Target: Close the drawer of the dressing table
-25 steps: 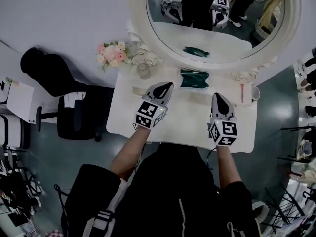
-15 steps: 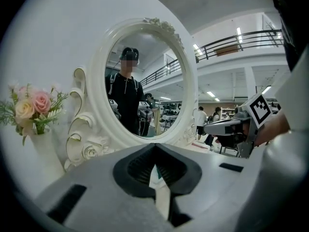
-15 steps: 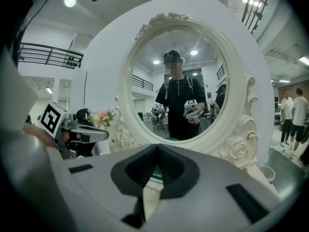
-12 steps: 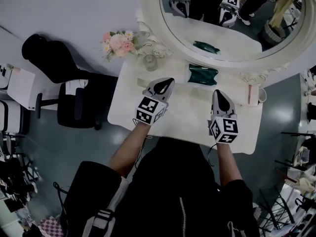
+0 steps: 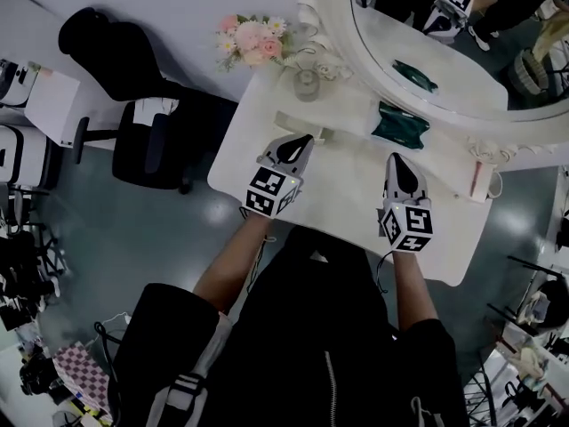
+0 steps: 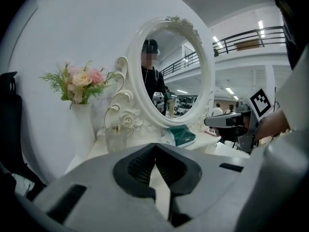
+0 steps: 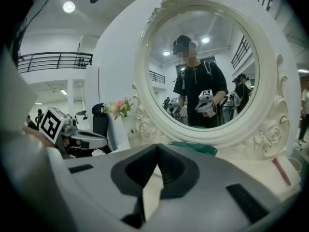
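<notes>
The white dressing table (image 5: 347, 198) has its round mirror (image 5: 462, 52) at the back right. No drawer shows in any view; the table's front is hidden under its top and behind the person's body. My left gripper (image 5: 300, 140) hovers over the left half of the top, jaws shut, nothing between them. My right gripper (image 5: 395, 160) hovers over the middle, also shut and empty. In the left gripper view the left gripper (image 6: 154, 146) points at the mirror's base. In the right gripper view the right gripper (image 7: 157, 148) faces the mirror.
A green packet (image 5: 400, 124) lies in front of the mirror. A glass jar (image 5: 307, 83) and a bunch of pink flowers (image 5: 253, 38) stand at the back left corner. A cup (image 5: 484, 183) sits at the right end. A black chair (image 5: 151, 140) stands left of the table.
The head view has swung, so the table now lies at a slant. Both grippers have drifted left across the table top, away from the green packet. Their jaws stay shut.
</notes>
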The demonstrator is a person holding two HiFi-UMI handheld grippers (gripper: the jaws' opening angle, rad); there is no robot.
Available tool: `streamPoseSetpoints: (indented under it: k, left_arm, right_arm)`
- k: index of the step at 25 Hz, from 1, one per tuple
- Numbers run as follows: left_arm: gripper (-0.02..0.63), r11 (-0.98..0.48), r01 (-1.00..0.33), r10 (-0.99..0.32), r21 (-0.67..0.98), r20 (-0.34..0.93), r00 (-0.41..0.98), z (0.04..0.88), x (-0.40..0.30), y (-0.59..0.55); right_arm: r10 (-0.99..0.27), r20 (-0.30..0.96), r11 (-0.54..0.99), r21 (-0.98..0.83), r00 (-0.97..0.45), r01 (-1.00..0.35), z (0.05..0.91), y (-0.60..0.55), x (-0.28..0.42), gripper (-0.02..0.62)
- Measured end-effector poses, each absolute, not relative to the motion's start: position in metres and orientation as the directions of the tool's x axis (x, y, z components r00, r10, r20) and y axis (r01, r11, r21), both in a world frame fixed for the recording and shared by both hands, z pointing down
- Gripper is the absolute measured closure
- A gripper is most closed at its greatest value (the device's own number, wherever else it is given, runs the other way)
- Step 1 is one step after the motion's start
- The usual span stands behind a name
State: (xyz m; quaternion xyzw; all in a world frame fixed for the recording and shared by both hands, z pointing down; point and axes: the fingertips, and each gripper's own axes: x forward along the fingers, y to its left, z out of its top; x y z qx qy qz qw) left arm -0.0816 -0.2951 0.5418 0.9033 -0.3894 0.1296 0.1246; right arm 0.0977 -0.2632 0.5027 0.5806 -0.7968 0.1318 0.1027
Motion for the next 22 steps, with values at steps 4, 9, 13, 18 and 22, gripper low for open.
streamPoseSetpoints:
  k: [4, 9, 13, 18, 22]
  left_arm:
    - [0.604, -0.645, -0.753, -0.682, 0.129, 0.347, 0.644, 0.552, -0.093, -0.291]
    - [0.604, -0.617, -0.776, -0.692, 0.133, 0.378, 0.615, 0.574, -0.105, -0.291]
    - [0.565, -0.588, -0.796, -0.687, 0.14, 0.434, 0.583, 0.604, -0.117, -0.287]
    - [0.455, -0.531, -0.83, -0.68, 0.17, 0.499, 0.537, 0.642, -0.13, -0.282]
    - [0.417, -0.495, -0.852, -0.676, 0.169, 0.54, 0.501, 0.663, -0.139, -0.283]
  right_arm:
    - [-0.887, 0.328, 0.31, -0.096, -0.324, -0.946, 0.509, -0.264, 0.088, 0.592]
    - [-0.878, 0.348, 0.316, -0.098, -0.33, -0.944, 0.517, -0.264, 0.086, 0.592]
    - [-0.874, 0.362, 0.309, -0.102, -0.325, -0.945, 0.523, -0.263, 0.088, 0.592]
    - [-0.868, 0.383, 0.299, -0.104, -0.316, -0.948, 0.531, -0.261, 0.094, 0.592]
    - [-0.865, 0.391, 0.293, -0.11, -0.313, -0.95, 0.533, -0.261, 0.098, 0.592]
